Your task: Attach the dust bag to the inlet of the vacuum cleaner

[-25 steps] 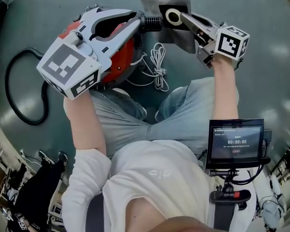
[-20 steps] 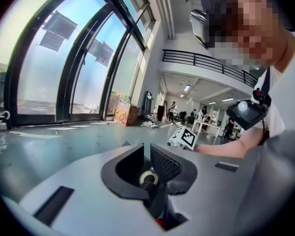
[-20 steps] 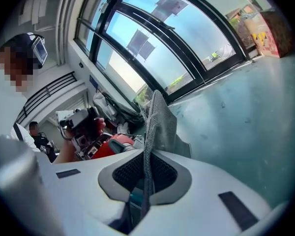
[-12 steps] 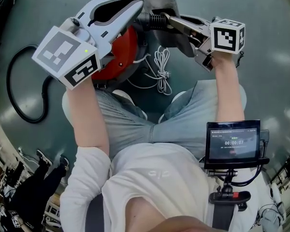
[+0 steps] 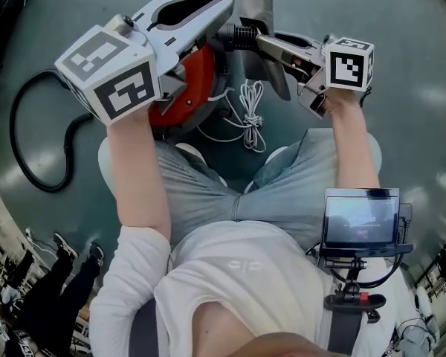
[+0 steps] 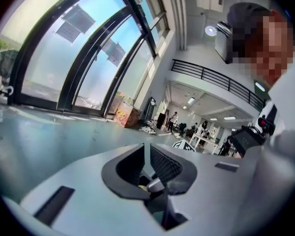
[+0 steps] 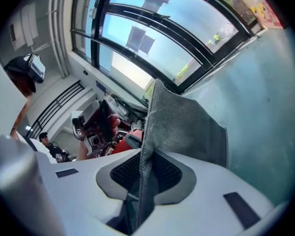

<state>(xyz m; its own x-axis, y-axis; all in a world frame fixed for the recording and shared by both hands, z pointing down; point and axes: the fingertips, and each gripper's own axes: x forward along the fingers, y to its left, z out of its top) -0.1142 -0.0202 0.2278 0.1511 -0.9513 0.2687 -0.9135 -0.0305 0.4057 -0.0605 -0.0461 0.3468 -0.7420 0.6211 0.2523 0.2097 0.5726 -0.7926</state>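
Moved: bag (image 5: 262, 2) turned edge-on.
Bag: right of vacuum (image 5: 189, 80), long axis pointing away.
Right fingers (image 5: 282, 50): just easing open, cloth still pinched.
Left fingers (image 5: 241, 34): clenched empty, nearer vacuum.

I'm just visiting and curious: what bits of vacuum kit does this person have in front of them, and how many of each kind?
Red vacuum cleaner: 1
Grey dust bag: 1
Black hose: 1
White cord bundle: 1
Total: 4
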